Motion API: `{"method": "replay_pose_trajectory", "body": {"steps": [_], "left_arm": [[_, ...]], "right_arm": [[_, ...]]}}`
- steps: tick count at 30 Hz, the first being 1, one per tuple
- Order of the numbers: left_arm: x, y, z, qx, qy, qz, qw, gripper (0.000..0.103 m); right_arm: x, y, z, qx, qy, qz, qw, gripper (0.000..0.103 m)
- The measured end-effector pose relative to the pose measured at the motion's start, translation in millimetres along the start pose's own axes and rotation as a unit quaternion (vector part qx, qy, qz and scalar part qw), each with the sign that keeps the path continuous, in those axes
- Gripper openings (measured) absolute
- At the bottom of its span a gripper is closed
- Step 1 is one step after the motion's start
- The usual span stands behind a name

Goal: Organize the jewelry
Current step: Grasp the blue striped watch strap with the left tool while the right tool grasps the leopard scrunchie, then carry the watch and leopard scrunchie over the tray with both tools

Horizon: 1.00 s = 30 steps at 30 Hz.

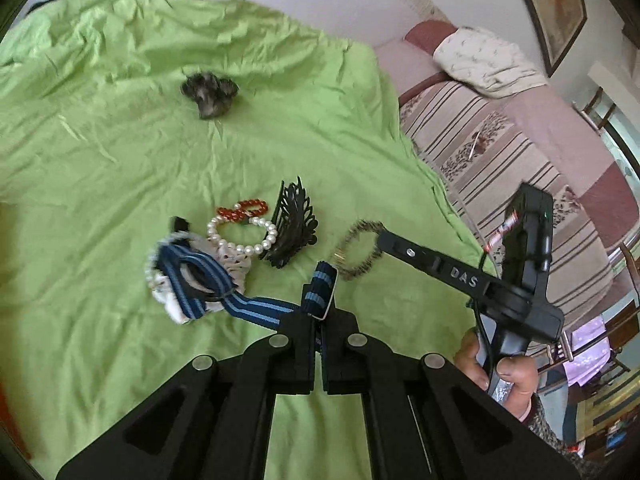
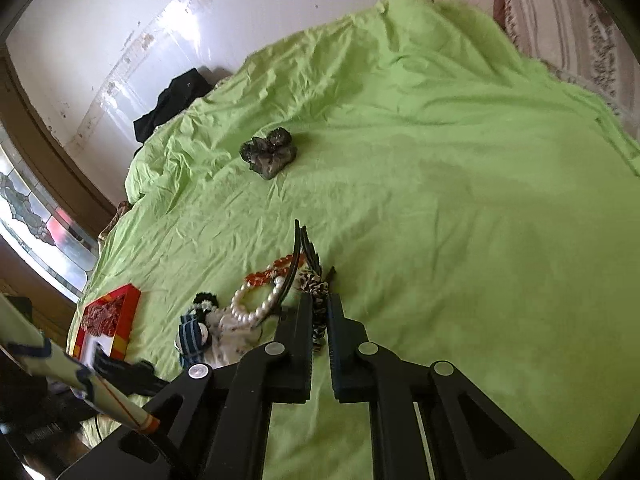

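My left gripper [image 1: 320,318] is shut on a blue striped elastic band [image 1: 256,308]. The band stretches left to a pile with a white patterned scrunchie [image 1: 236,262]. Beside the pile lie a pearl bracelet [image 1: 240,236], a red bead bracelet [image 1: 244,210] and a black claw clip [image 1: 292,228]. My right gripper [image 2: 320,308] is shut on a black-and-white speckled ring [image 2: 318,292], and its tip [image 1: 382,238] shows in the left wrist view holding that ring [image 1: 358,254]. The pearls [image 2: 256,304] and red beads [image 2: 272,272] lie just left of it.
Everything lies on a wrinkled green sheet [image 1: 100,160]. A dark grey flower-shaped hair piece [image 1: 208,94] sits apart, farther back. A red box [image 2: 108,320] stands at the sheet's left edge. A striped sofa [image 1: 500,168] borders the right. A hand [image 1: 496,368] grips the right tool.
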<state>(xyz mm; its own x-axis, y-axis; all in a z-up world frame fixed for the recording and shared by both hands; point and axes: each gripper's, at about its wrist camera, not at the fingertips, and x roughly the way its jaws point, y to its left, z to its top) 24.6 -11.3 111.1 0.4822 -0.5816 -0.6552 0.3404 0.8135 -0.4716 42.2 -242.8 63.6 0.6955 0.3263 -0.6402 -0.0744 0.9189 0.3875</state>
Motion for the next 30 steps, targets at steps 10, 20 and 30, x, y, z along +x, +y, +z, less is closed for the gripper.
{"method": "replay_pose_trajectory", "body": {"steps": [10,20,30], "left_arm": [[-81.1,8.0,-26.5,-0.007,-0.038,0.035,0.9987,0.001],[-162.5,49.4,-44.6,-0.049,-0.094,0.068,0.9921,0.001],[-241.4,88.0,-59.0,-0.097,-0.163,0.11,0.9756,0.001]], "right_arm": [[-50.1,25.8,-27.8,-0.015,-0.007,0.011,1.0,0.008],[-62.2,74.0,-45.9,-0.052,-0.001,0.03,0.998,0.008],[-68.0,129.7,-57.2,-0.106,0.001,0.048,0.993,0.008]]}}
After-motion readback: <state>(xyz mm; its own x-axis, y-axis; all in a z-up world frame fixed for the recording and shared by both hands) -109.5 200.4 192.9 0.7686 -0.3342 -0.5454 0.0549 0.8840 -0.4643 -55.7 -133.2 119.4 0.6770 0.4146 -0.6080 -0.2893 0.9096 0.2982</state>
